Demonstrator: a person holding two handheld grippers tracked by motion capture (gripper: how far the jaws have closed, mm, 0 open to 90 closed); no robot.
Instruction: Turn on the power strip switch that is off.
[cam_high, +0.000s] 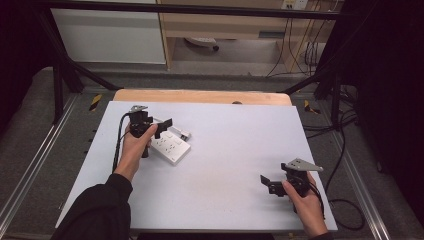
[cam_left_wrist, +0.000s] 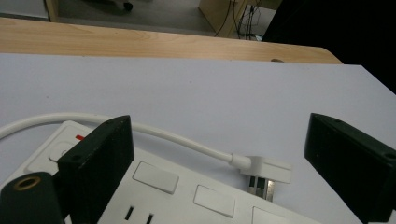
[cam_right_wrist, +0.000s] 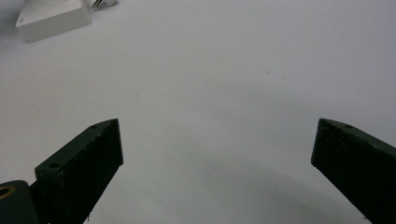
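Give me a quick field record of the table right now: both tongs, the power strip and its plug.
left tongs: open, over the power strip, gripping nothing
right tongs: open, above bare table, holding nothing
power strip: white, flat on the table, by the left hand
plug: white, lying on the table just beyond the strip, prongs out of any socket
cord: white, runs from plug back along the strip's far side
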